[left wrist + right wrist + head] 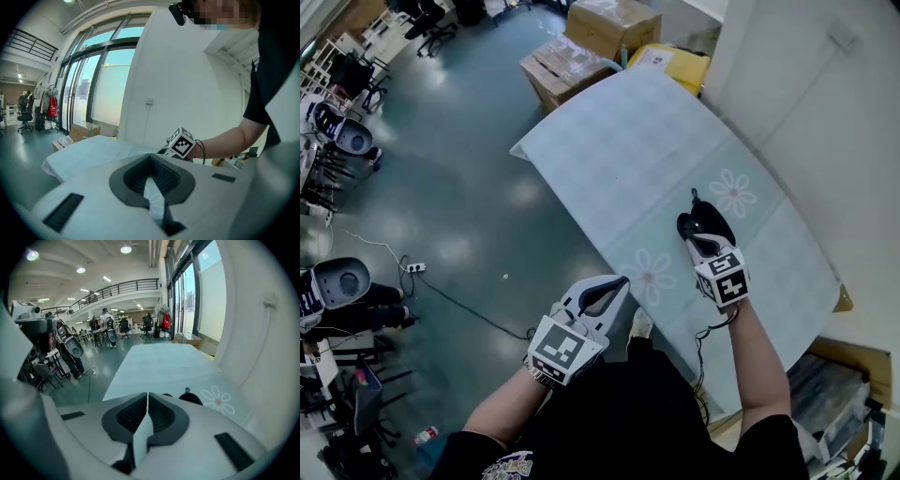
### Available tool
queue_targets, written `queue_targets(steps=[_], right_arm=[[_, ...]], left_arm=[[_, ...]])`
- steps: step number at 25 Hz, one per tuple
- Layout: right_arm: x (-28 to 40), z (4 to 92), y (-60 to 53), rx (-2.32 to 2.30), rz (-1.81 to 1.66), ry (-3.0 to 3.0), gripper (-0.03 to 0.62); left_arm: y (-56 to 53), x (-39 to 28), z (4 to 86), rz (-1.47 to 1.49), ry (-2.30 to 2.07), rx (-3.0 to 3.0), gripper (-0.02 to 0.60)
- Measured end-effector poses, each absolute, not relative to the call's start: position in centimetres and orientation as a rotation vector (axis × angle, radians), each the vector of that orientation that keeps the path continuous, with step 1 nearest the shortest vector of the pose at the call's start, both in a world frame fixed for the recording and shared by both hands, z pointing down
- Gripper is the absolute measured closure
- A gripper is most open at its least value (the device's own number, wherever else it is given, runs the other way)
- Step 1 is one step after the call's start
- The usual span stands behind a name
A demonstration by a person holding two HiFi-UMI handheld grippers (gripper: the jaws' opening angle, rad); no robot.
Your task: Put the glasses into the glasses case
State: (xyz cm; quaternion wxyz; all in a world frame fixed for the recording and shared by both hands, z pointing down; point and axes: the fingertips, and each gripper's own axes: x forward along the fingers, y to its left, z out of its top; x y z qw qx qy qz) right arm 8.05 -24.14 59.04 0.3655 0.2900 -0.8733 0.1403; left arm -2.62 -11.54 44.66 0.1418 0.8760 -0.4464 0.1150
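A black rounded object (705,225), apparently the glasses case, lies on the table's floral cloth (637,150) near a printed flower. A small dark tab (694,196) sticks out at its far end. I cannot make out the glasses as a separate thing. My right gripper (701,240) is shut and empty, its tips just at the case's near end; from the right gripper view the case (192,398) peeks over the jaws. My left gripper (621,280) is shut and empty, held off the table's near edge. In the left gripper view the right gripper's marker cube (182,143) shows beyond the jaws.
Cardboard boxes (612,22) and a yellow box (678,64) stand on the floor past the table's far end. A white wall (825,122) runs along the table's right side. A shelf with clutter (839,398) is at the bottom right. Chairs and a cable (412,268) lie left.
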Motion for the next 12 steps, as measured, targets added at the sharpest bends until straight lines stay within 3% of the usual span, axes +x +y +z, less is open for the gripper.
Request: queue_targets(steps=[12], right_arm=[[2.2,47.2,-15.9,0.859,0.392,-2.62,0.571]], left_arm=[[-8.6,-4.5,42.6,0.224,-1.264,2.544,0.554]])
